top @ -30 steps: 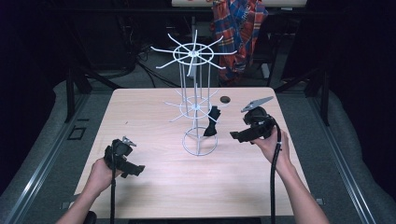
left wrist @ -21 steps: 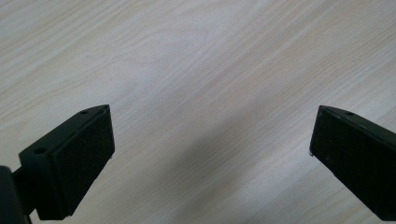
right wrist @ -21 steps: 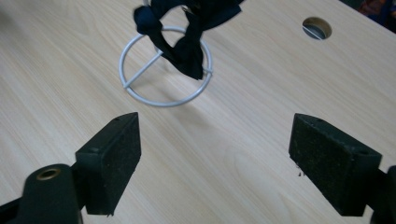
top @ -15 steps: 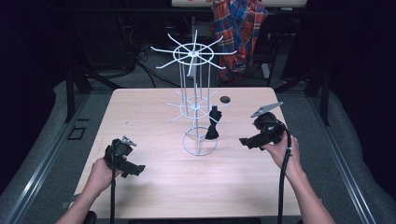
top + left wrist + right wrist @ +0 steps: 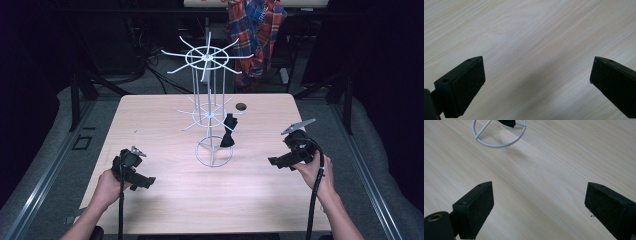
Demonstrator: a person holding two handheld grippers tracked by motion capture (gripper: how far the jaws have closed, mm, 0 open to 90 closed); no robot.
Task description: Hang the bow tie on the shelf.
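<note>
Step in hand, as I judge it: retreat after hanging. Black bow-shaped fabric piece [image 5: 228, 131] hangs on a lower arm of the white wire spinner rack [image 5: 207, 107], at 3 o'clock of the rack's post, above the ring base [image 5: 499, 135]. Right hand-held gripper [image 5: 280, 161] sits at 4 o'clock of the rack, well apart from it, over the pale wooden surface [image 5: 165, 195]; its jaws have just been opening, now spread, nothing between them. Left hand-held gripper [image 5: 142, 182] rests at 8 o'clock, jaws spread, empty. Small dark round object [image 5: 241, 106] lies at 1 o'clock of the rack, possibly next pick: that calls for a right reach past the rack arms.
</note>
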